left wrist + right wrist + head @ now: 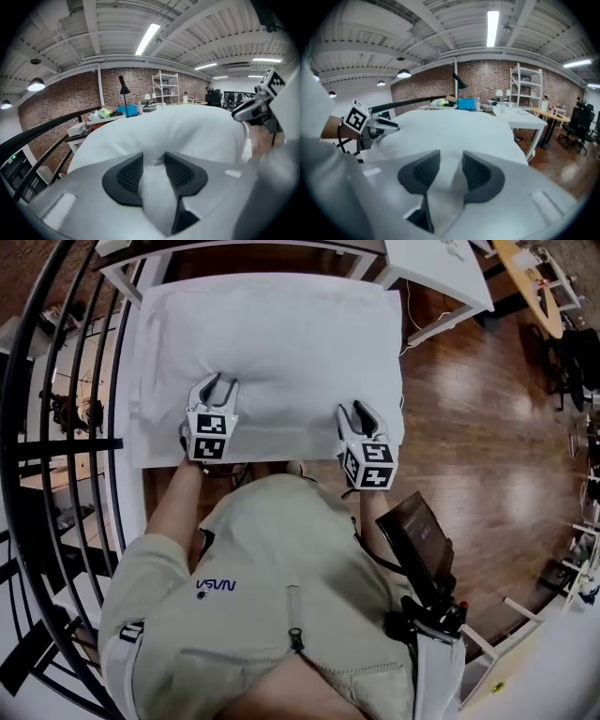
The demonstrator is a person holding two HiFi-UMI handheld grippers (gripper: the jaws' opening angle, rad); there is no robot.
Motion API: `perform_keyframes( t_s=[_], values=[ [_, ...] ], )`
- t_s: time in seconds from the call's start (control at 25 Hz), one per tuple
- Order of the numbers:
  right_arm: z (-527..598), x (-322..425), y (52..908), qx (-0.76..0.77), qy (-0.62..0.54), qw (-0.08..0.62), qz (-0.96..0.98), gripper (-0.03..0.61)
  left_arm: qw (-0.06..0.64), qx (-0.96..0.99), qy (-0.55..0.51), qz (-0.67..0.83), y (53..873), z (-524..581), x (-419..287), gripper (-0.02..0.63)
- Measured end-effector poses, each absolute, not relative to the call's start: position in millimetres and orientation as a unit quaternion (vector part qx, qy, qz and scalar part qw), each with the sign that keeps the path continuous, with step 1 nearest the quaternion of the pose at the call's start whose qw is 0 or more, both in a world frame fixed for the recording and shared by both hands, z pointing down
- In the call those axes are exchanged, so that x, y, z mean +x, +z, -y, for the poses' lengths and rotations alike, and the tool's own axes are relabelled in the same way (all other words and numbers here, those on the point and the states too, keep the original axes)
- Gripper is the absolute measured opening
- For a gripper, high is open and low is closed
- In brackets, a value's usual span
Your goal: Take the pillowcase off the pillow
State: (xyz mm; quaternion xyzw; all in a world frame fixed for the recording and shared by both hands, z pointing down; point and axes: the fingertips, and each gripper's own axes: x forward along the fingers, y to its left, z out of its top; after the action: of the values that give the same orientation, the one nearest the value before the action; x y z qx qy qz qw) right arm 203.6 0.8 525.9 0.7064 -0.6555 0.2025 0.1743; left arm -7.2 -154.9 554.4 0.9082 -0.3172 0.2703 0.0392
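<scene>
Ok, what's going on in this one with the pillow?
A person leans over a white pillow with a tool in each hand. The left tool and the right tool are both at the pillow's near edge. Their jaws are apart, and white pillowcase fabric shows between them, not clamped. The pillowcase is fully on, and no pulling has begun.

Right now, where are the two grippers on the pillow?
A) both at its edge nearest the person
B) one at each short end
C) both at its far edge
A: the head view shows the left gripper and right gripper at the near edge of the pillow.
</scene>
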Motion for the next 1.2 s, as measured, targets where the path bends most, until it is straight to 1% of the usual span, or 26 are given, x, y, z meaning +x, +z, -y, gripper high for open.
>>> perform_keyframes(
  t_s=[0.16, 0.32, 0.72, 0.8, 0.84, 0.92, 1.0, 1.12, 1.2],
  values=[
    [24.7, 217.0, 549.3, 0.701, 0.199, 0.212, 0.651, 0.153, 0.042, 0.908, 0.27, 0.319, 553.5, 161.2, 0.3, 0.158],
    [45.5, 235.0, 549.3, 0.707, 0.19, 0.227, 0.642, 0.152, 0.044, 0.907, 0.262, 0.327, 547.4, 157.4, 8.1, 0.146],
    [34.0, 227.6, 551.1, 0.704, 0.191, 0.199, 0.654, 0.15, 0.031, 0.899, 0.275, 0.339, 542.8, 148.5, 0.2, 0.141],
    [33.6, 234.3, 547.1, 0.697, 0.195, 0.195, 0.662, 0.15, 0.025, 0.895, 0.271, 0.354, 534.3, 145.7, 4.8, 0.119],
    [34.7, 237.3, 544.5, 0.695, 0.196, 0.191, 0.665, 0.15, 0.024, 0.891, 0.269, 0.365, 528.0, 144.4, 4.8, 0.097],
    [37.6, 239.7, 540.0, 0.692, 0.196, 0.183, 0.67, 0.15, 0.027, 0.88, 0.264, 0.395, 519.3, 142.6, -3.5, 0.031],
    [39.4, 237.7, 538.5, 0.691, 0.193, 0.179, 0.673, 0.15, 0.033, 0.866, 0.266, 0.423, 518.0, 139.7, -20.2, 0.006],
    [39.3, 233.1, 536.0, 0.691, 0.188, 0.18, 0.674, 0.15, 0.041, 0.844, 0.271, 0.462, 518.1, 132.2, -51.4, 0.006],
    [41.9, 228.6, 523.7, 0.693, 0.17, 0.168, 0.68, 0.139, 0.045, 0.829, 0.266, 0.49, 511.9, 129.6, -73.1, 0.006]
  ],
)
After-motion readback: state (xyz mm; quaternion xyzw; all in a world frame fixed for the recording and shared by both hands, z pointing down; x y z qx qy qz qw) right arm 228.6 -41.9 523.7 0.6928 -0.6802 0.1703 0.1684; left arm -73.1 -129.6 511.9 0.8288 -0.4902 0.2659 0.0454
